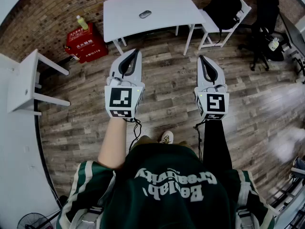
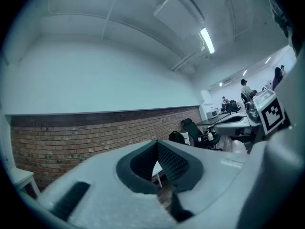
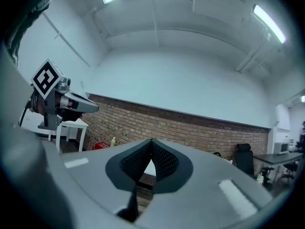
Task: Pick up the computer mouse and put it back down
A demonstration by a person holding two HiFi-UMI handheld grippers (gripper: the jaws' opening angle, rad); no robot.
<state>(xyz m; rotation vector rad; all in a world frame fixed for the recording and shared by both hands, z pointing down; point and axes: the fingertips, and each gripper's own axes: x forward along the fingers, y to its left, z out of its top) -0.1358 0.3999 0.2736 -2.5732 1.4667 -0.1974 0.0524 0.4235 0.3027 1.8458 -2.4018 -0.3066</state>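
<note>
Lying on white table (image 1: 125, 14) | mouse (image 1: 145, 14) | long axis left-right (slightly tilted)

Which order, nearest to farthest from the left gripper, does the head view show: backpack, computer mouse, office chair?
1. computer mouse, ahead on the white table.
2. backpack, right of the table.
3. office chair, far right.

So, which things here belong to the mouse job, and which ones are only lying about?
For the job:
- computer mouse
- white table under it
- left tongs and right tongs, both shut and empty

Lying about:
- red crate
- bottle
- black backpack
- office chair
</note>
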